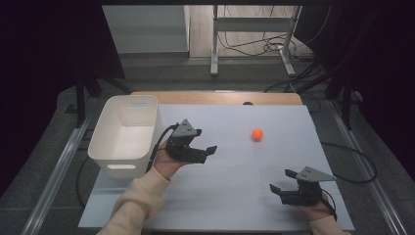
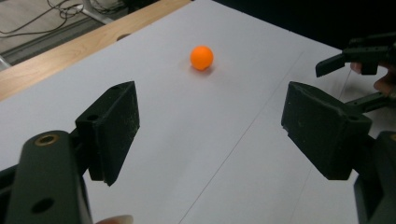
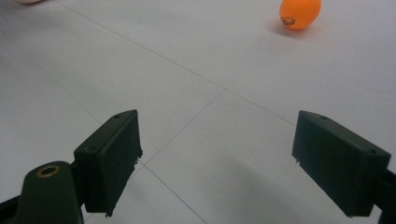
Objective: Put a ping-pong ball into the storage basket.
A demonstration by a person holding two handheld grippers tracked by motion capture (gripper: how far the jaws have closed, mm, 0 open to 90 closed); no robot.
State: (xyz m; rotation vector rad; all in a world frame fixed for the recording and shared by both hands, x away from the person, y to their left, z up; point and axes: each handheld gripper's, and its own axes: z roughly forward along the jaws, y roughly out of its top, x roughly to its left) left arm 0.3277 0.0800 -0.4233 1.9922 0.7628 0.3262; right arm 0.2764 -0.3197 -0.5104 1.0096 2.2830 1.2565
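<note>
From the high view I have the orange ball (image 1: 257,134) lying free on the white tabletop (image 1: 230,196), at about one o'clock from centre, well apart from both tools. My left gripper (image 1: 205,150) sits just beside the white bin (image 1: 125,133), at roughly nine o'clock on the tabletop, its jaws spread wide and holding nothing; in the left gripper view the ball (image 2: 201,57) lies ahead between the jaw lines, slightly left of centre. My right gripper (image 1: 281,181) rests near five o'clock, jaws likewise wide apart and empty, and in its own view the ball (image 3: 300,13) is off toward one o'clock, outside the line of the jaws. I judge the step in hand to be a reach for the ball, and the left gripper looks the better aimed. To do it well I would keep the jaws fully apart, come in low and level so the pads straddle the ball at its widest part, and avoid touching it with one jaw first, since a light round ball would likely roll away. I would close slowly and evenly, only once it sits centred between the pads.
</note>
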